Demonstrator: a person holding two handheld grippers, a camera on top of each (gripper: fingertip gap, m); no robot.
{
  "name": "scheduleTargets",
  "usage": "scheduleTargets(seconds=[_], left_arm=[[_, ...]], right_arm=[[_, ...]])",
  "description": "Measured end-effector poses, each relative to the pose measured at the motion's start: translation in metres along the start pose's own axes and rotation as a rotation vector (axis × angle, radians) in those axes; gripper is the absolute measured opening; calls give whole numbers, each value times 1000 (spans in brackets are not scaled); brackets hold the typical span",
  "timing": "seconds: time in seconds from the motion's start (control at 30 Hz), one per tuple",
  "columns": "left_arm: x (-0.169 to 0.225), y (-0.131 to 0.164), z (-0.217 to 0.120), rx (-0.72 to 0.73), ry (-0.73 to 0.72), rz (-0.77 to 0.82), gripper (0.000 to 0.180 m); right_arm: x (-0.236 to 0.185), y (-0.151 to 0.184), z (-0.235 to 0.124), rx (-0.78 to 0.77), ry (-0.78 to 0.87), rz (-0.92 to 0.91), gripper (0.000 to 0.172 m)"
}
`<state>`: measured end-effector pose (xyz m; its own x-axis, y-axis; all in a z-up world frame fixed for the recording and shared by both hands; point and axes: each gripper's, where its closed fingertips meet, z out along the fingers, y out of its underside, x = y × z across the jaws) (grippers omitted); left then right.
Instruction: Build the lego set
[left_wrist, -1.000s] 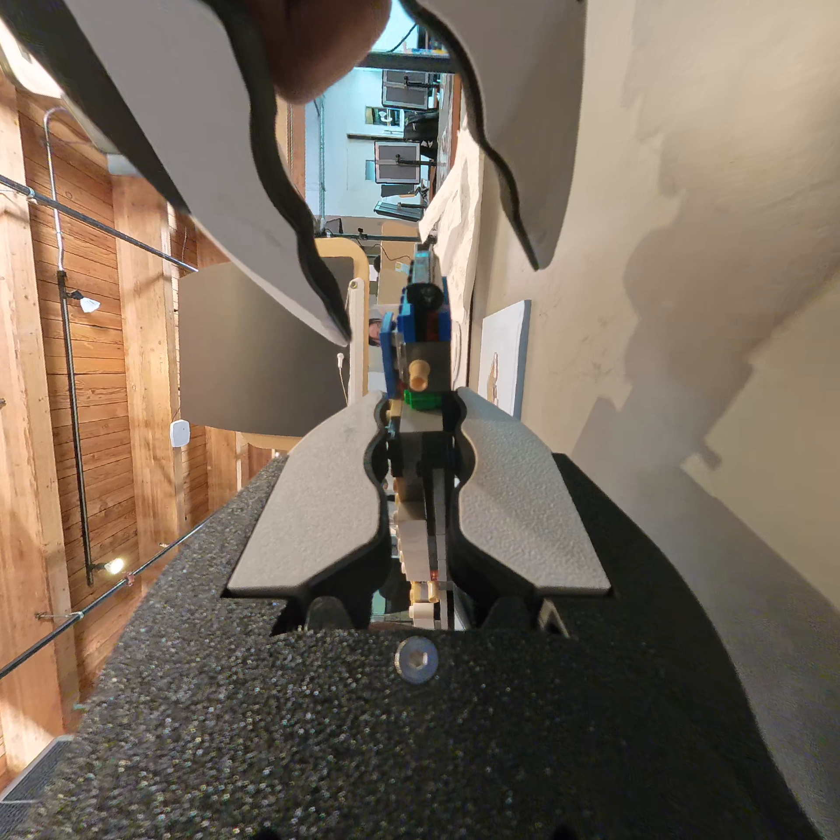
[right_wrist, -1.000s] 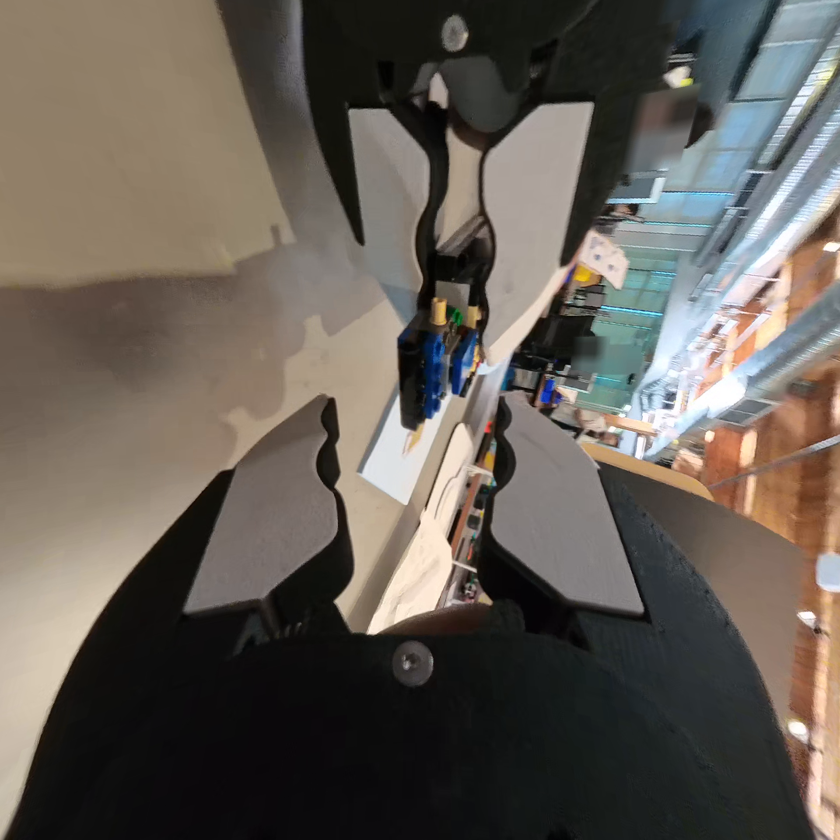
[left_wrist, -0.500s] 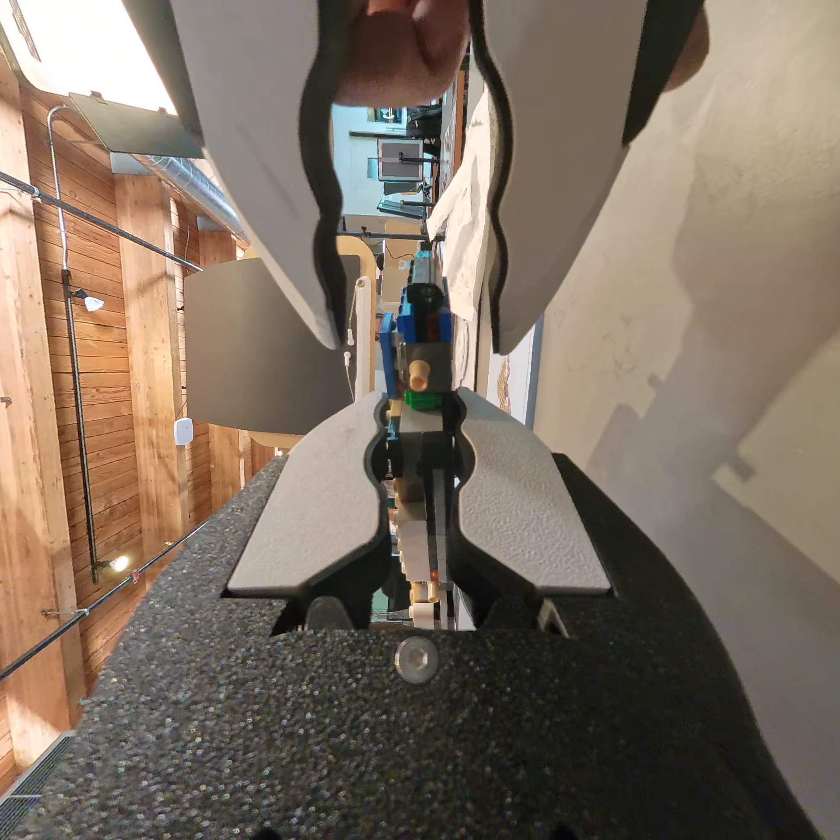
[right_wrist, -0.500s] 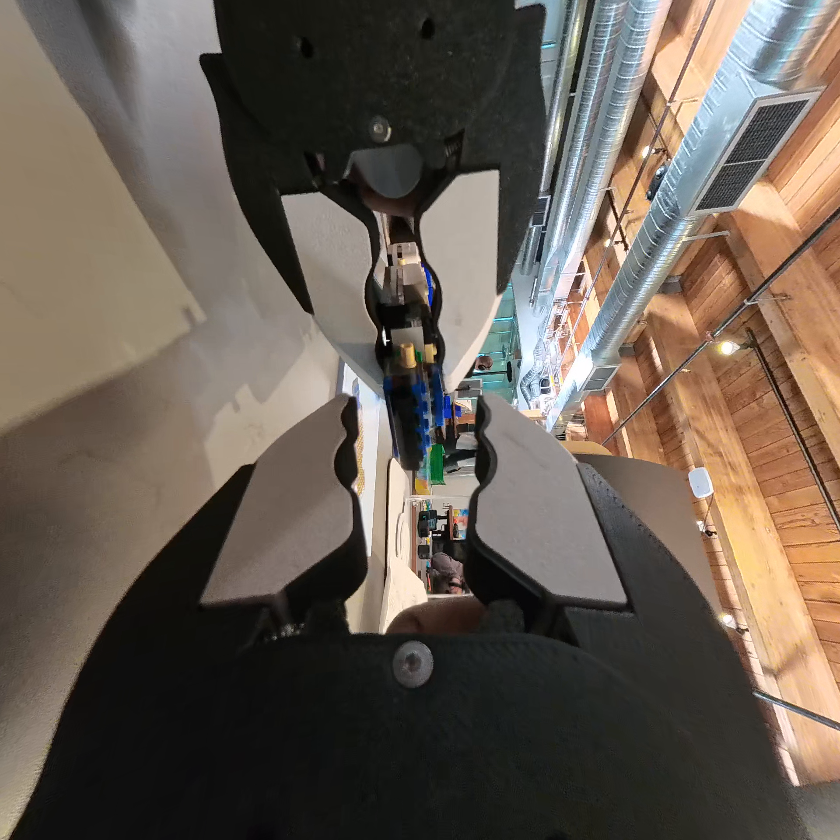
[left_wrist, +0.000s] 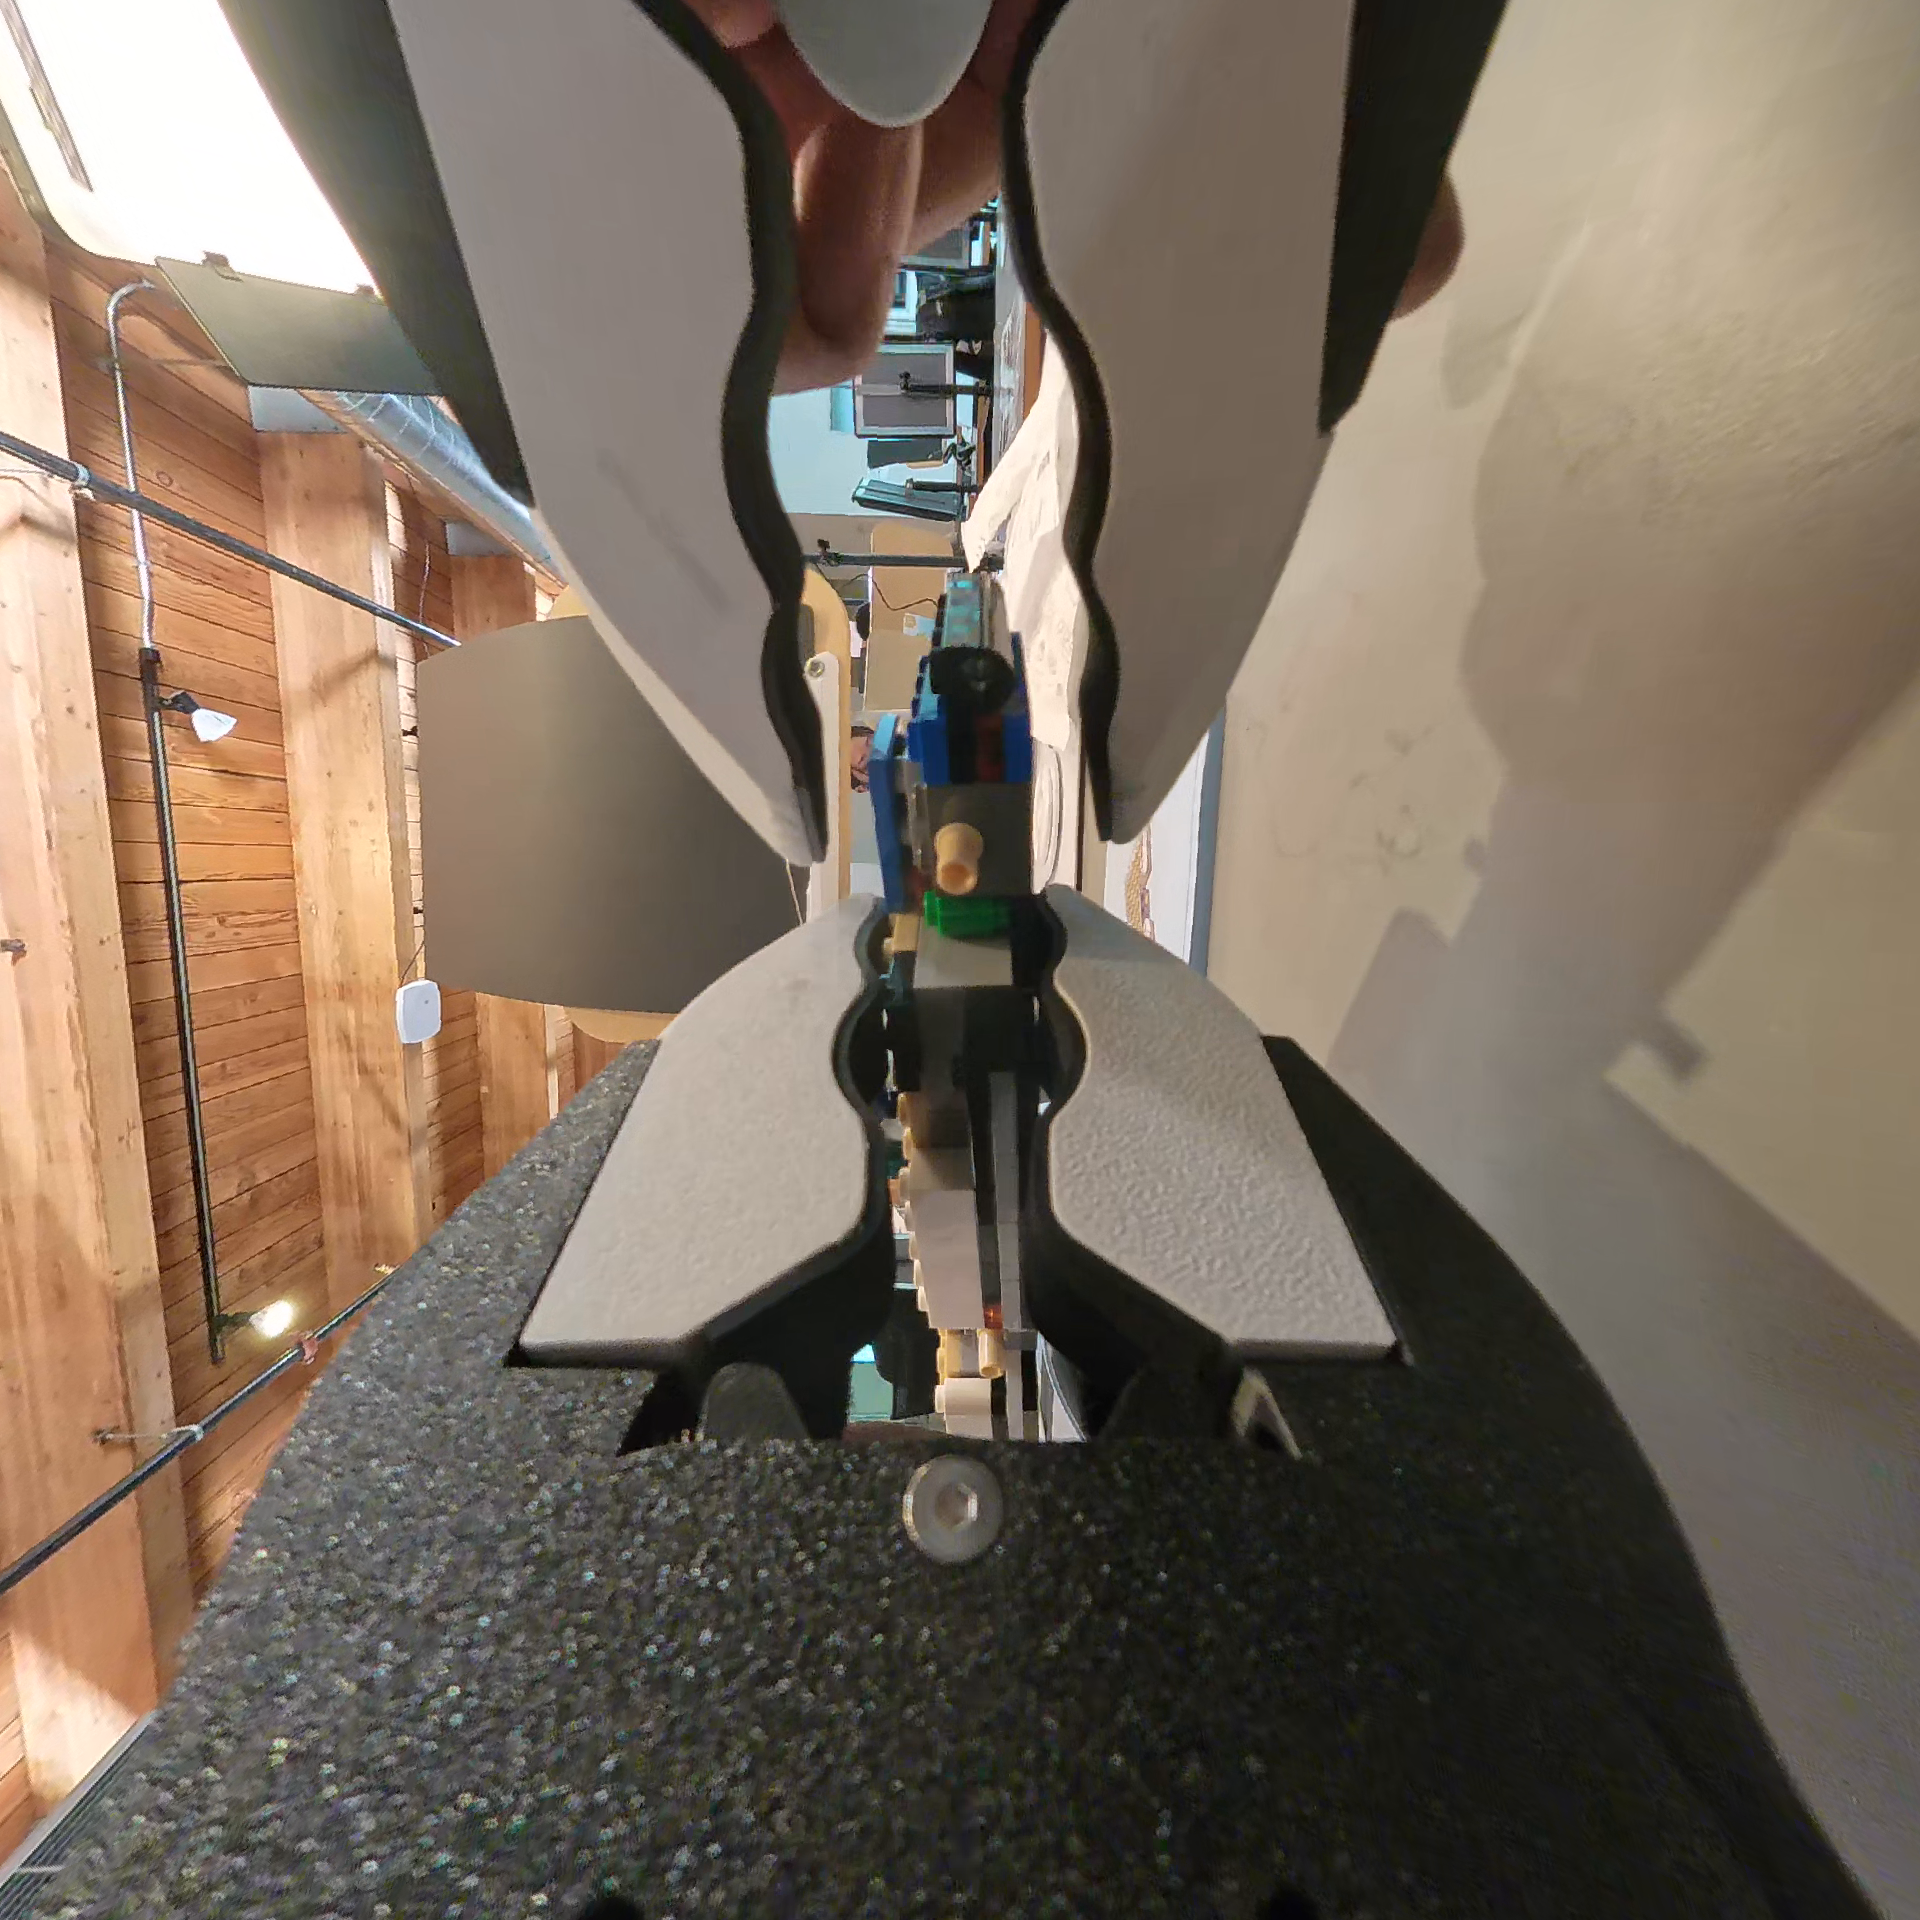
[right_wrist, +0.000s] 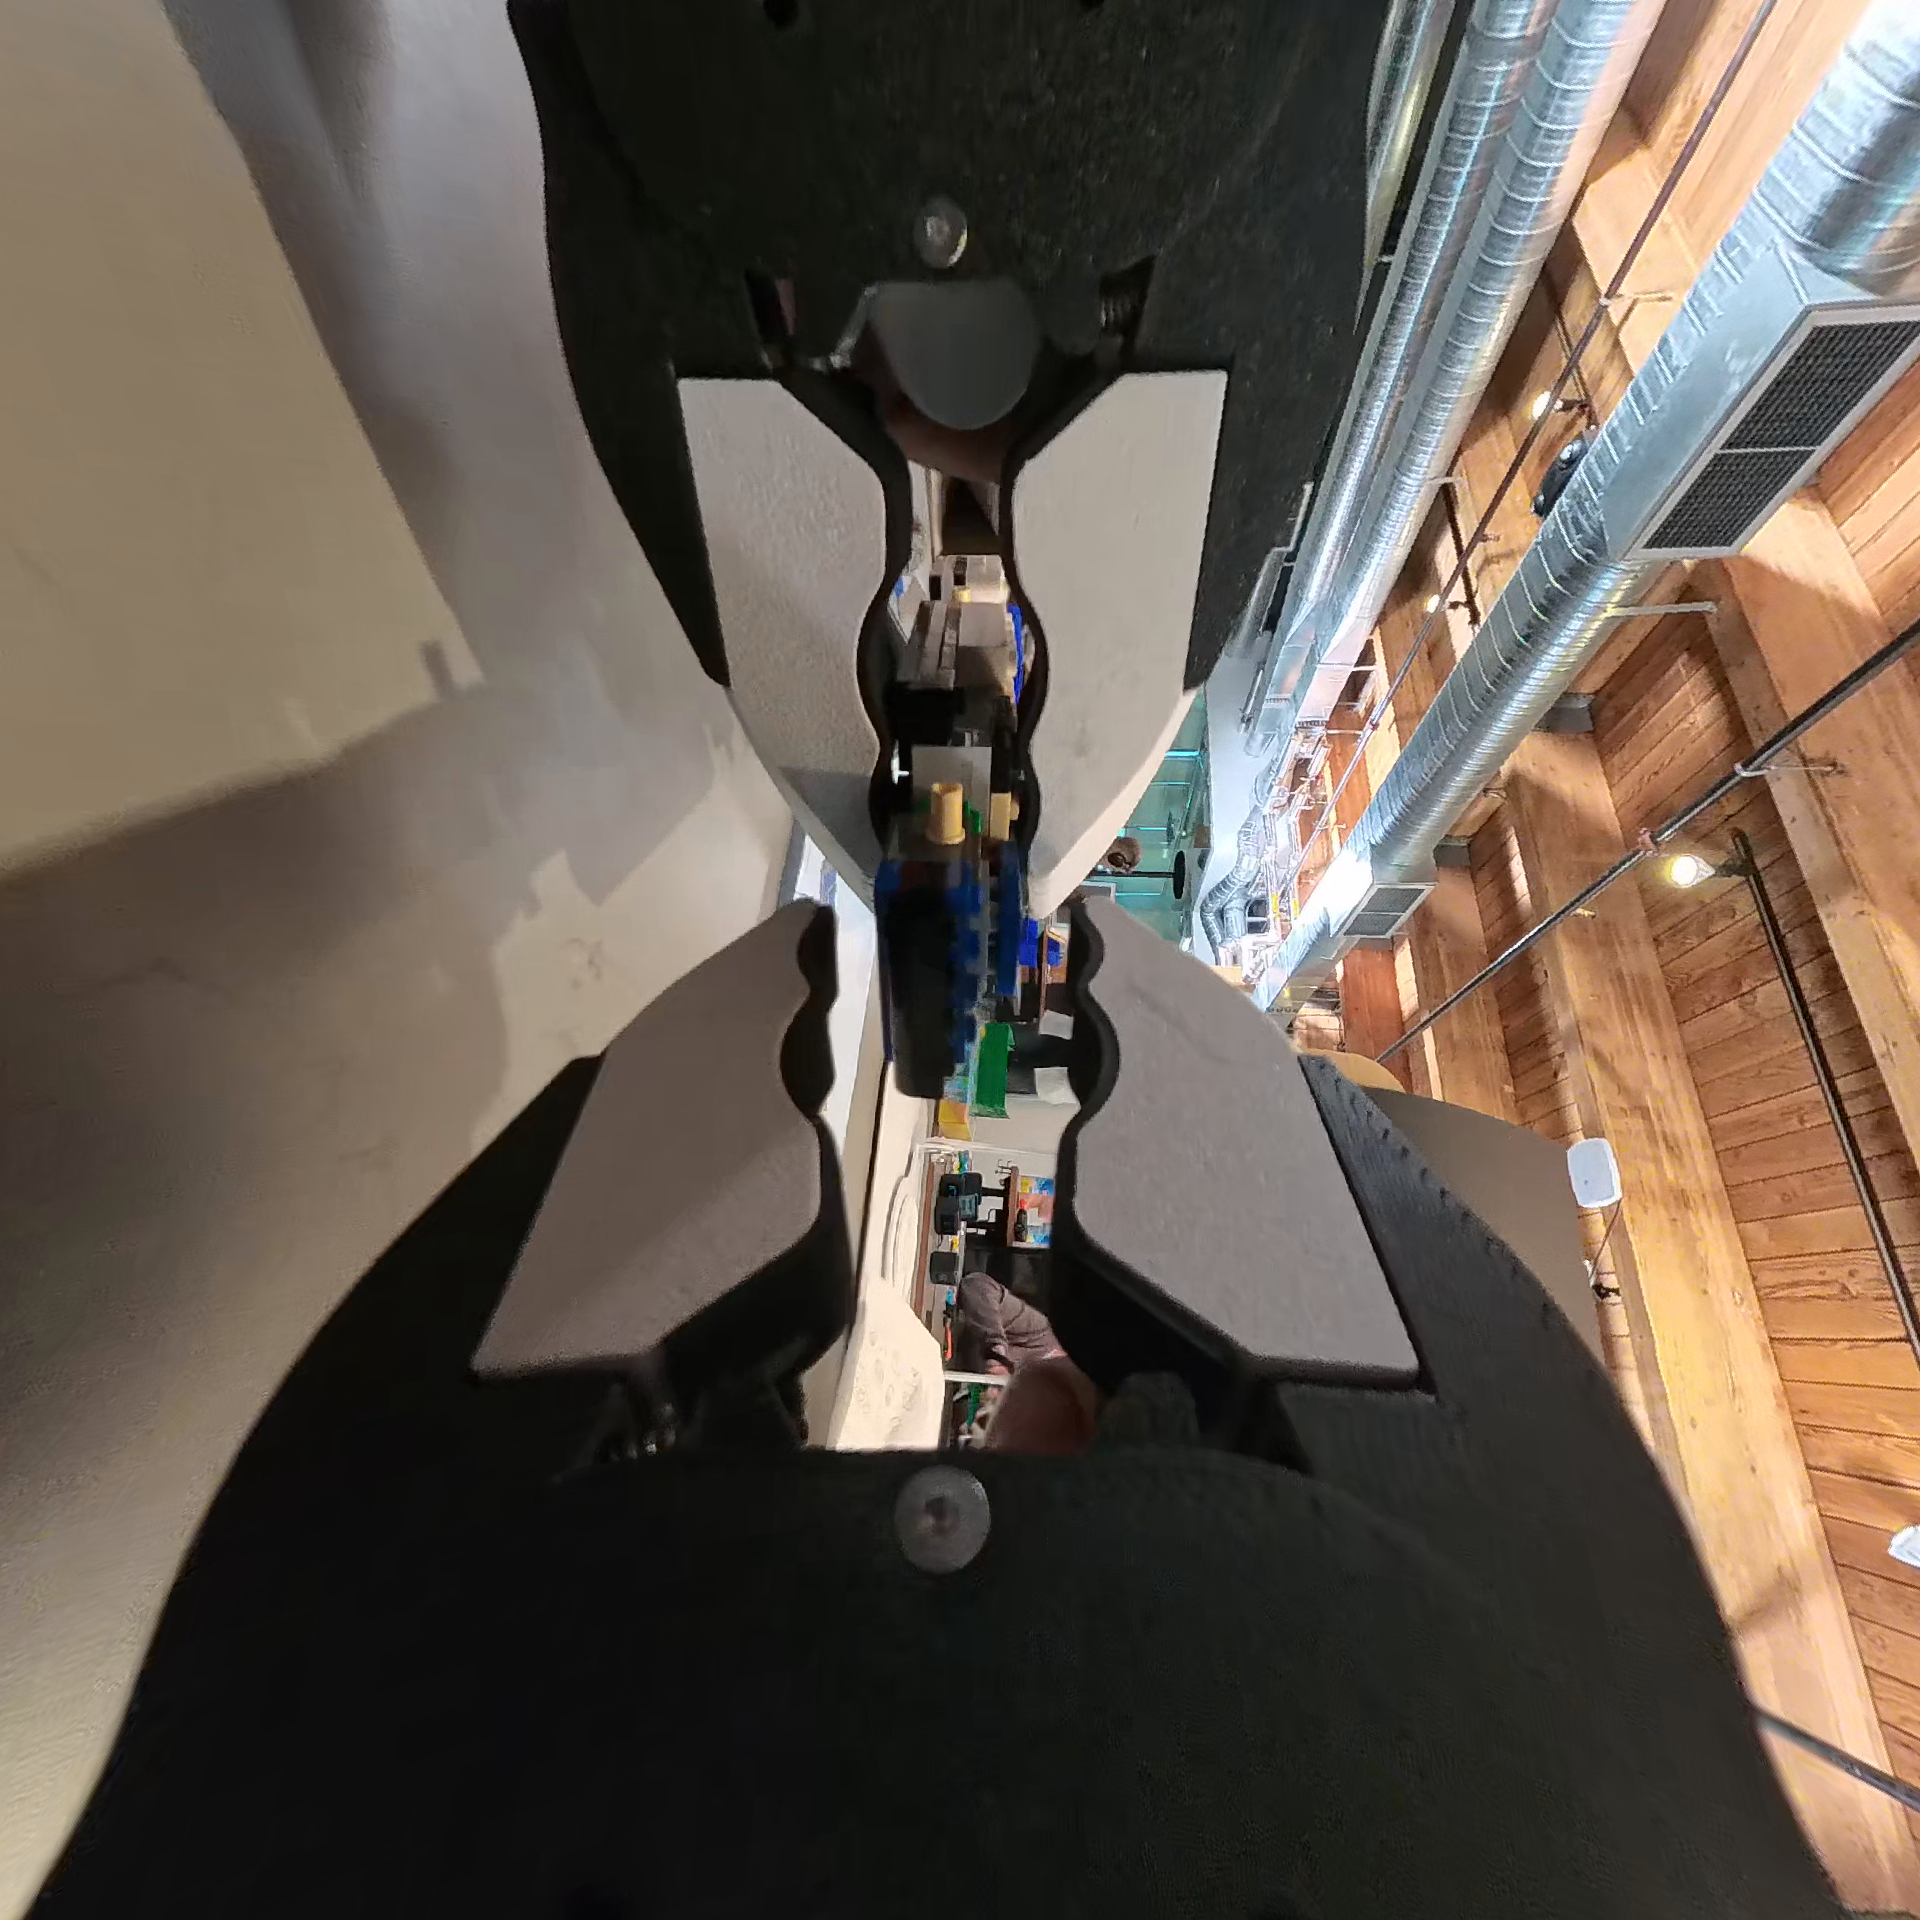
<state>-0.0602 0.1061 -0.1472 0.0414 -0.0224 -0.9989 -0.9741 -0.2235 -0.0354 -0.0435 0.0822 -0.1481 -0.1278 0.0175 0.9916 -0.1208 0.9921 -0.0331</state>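
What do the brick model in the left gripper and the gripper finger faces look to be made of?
Brick model: moulded hard plastic, by its studs, sharp edges and flat blue, grey, green and tan colours. It sits clamped in the left gripper. Fingers: grey faces with a fine pebbled matte texture, probably plastic or coated plate; the wavy black inner edge looks like rubber, though that is uncertain.

I see the pale table (left_wrist: 1558, 520) tipped on edge, filling the right of my left wrist view and the left of my right one (right_wrist: 260, 520). Grey shadows fall across its bare, faintly scuffed top. A flat white card (left_wrist: 1169, 862) with a blue edge lies on it. Farther along lies a rumpled white sheet (left_wrist: 1039, 499).
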Motion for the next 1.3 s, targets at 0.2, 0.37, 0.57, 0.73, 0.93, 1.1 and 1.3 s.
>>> scheduleTargets(seconds=[0.2,0.37,0.57,0.73,0.93,1.1,1.3], left_arm=[[-1,-1,0,6,-2,1,24],[-1,-3,0,11,-4,5,24],[-2,-2,-1,11,1,2,24],[-4,-2,-1,11,-6,-6,24],[-6,-2,-2,12,-6,-14,24],[-6,-3,-3,15,-6,-18,24],[-4,-5,-4,19,6,-18,24]], right_arm=[[-1,0,1,1,-21,-58,36],[0,0,2,0,-11,-96,26],[0,1,3,-11,-4,-150,25],[2,0,3,-9,-9,-126,24],[4,0,4,-10,-31,-81,24],[4,0,4,-9,-49,-55,23],[3,-1,3,-5,-72,-57,23]])
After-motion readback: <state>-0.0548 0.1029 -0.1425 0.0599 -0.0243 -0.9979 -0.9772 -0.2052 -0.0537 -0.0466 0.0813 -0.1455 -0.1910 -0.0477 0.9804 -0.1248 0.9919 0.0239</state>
